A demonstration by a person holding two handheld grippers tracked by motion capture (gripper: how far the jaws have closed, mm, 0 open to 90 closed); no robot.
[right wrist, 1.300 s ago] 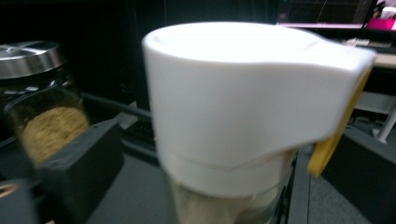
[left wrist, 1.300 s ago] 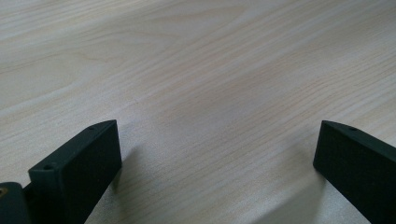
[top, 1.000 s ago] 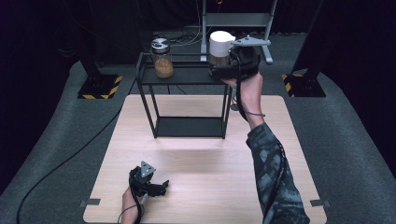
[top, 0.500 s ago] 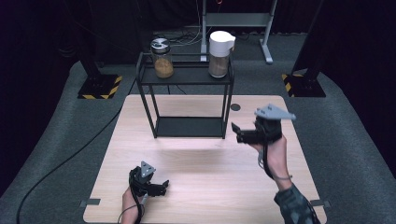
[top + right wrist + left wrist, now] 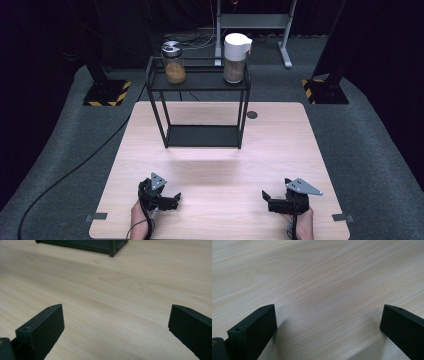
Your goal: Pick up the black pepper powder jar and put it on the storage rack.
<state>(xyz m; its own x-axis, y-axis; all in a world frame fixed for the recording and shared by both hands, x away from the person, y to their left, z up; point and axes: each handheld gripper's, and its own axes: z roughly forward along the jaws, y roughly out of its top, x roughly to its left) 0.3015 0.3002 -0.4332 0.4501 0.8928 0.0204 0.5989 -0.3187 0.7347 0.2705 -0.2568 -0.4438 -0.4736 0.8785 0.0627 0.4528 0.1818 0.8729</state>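
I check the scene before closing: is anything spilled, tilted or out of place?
Nothing stands out. The white-lidded jar and the glass jar stand upright on the black shelf; no spill is visible.

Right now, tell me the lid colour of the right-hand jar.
White lid, clearest in the high view.

The right tool (image 5: 266, 199) has been drawn back from the top shelf of the black rack (image 5: 199, 81) to the near right part of the table (image 5: 280, 140). A second ago it was closed around the white-lidded jar (image 5: 235, 58) on that shelf; half a second ago it was held above the table's right side, already apart from the jar. Now it is seen low over the wood near the front edge, jaws spread wide with nothing between them. The jar has been left standing upright on the shelf.
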